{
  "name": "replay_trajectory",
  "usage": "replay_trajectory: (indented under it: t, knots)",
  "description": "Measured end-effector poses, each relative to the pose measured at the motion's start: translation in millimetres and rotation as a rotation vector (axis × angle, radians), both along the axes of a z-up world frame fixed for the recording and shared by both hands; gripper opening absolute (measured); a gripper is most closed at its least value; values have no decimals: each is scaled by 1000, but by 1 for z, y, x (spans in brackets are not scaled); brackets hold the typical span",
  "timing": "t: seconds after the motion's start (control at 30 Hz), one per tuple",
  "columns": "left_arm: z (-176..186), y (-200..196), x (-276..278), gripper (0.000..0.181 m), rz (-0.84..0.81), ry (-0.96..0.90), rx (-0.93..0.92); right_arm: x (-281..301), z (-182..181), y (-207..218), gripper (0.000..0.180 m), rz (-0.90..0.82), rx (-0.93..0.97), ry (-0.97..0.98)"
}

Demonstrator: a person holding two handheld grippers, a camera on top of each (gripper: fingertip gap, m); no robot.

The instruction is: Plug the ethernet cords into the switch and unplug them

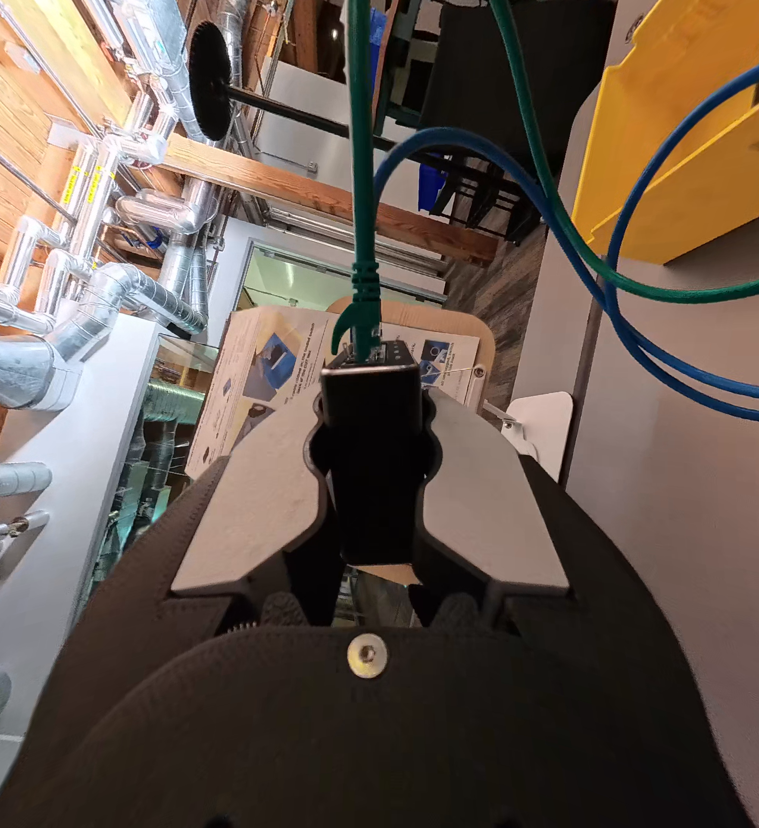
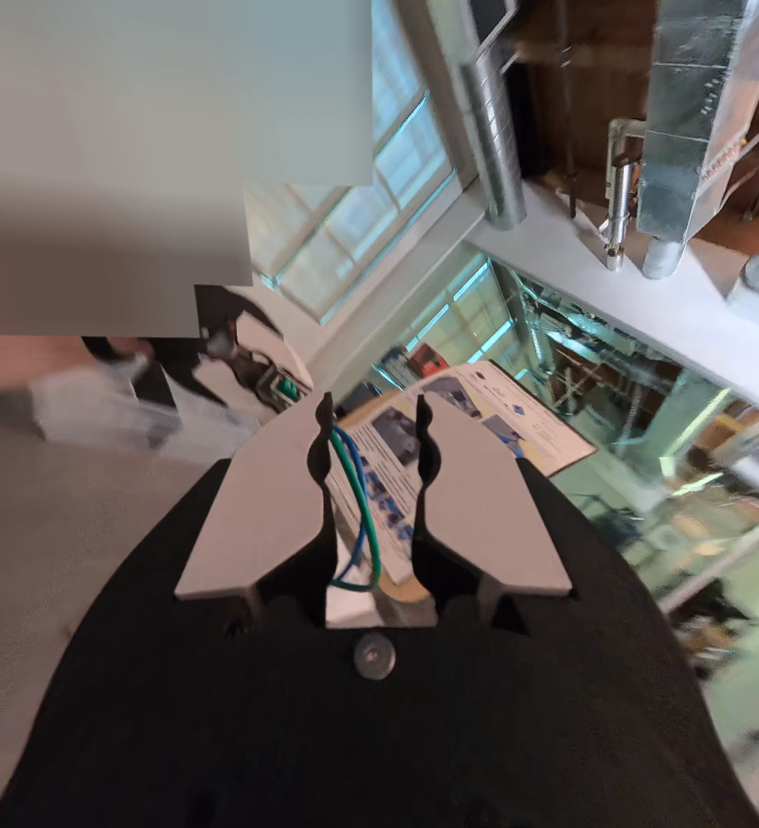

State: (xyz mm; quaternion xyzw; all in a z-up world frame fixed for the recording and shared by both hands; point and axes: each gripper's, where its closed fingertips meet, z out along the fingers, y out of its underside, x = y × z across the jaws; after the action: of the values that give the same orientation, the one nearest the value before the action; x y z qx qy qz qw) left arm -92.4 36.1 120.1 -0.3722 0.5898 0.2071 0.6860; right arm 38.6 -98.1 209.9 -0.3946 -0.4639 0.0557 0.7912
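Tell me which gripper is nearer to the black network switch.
Left. The left gripper is shut on the switch, which has the green ethernet cord plugged in. The right gripper is open and empty, apart from the switch.

Switch (image 1: 375, 457): small black rectangular box, clamped between the left gripper (image 1: 374, 405) fingers, port face pointing away from the camera. Green ethernet cord (image 1: 362, 179): plug seated in a port at the left end of that face. Blue ethernet cord (image 1: 610, 286): unplugged, looping at right
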Motion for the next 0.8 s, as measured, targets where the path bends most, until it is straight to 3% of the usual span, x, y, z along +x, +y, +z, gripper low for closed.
replay_trajectory:
  t: [0.13, 0.23, 0.8]
  knots:
    - [-5, -9, 12, 36, -6, 53, 39, -53, -42, 24, 34, -212, 183, -385]
    - [-10, -13, 18, 37, 0, 99, 69, -81, -67, 37, 33, -276, 268, -564]
    - [-25, -27, 39, 36, -8, 196, 130, -94, -103, 67, 20, -409, 176, -714]
